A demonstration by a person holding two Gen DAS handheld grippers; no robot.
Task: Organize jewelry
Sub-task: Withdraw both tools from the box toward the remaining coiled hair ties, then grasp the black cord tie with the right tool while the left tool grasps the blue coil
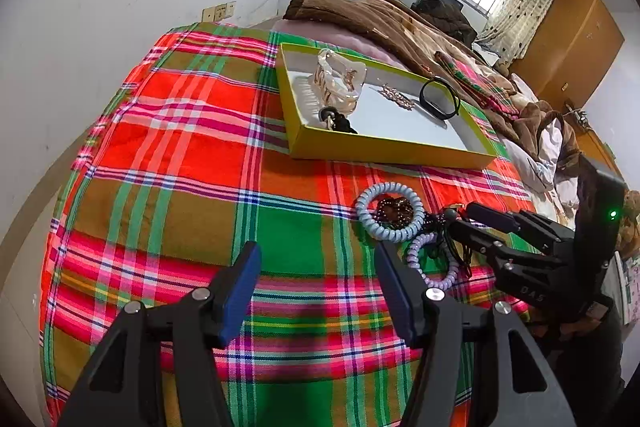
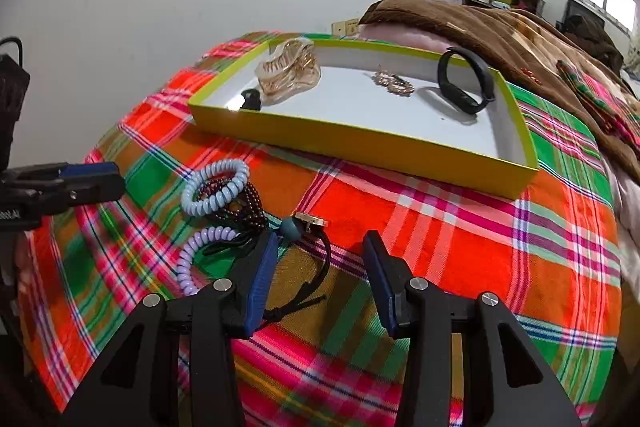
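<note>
Black cord bracelet (image 2: 316, 267), near the yellow tray (image 2: 360, 135), is my next pick; right tool (image 2: 320, 287) gapes, unloaded, straddling it; next I clench.

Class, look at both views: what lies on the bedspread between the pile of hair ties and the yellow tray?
Nothing: both views show only bare plaid bedspread between the pile and the tray.

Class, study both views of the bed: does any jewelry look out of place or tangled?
Yes. A heap lies loose on the plaid cloth, outside the yellow tray: a blue coil band over dark beads, a lilac coil band and a black cord, all overlapping in a tangle. The tray's pieces lie apart.
</note>
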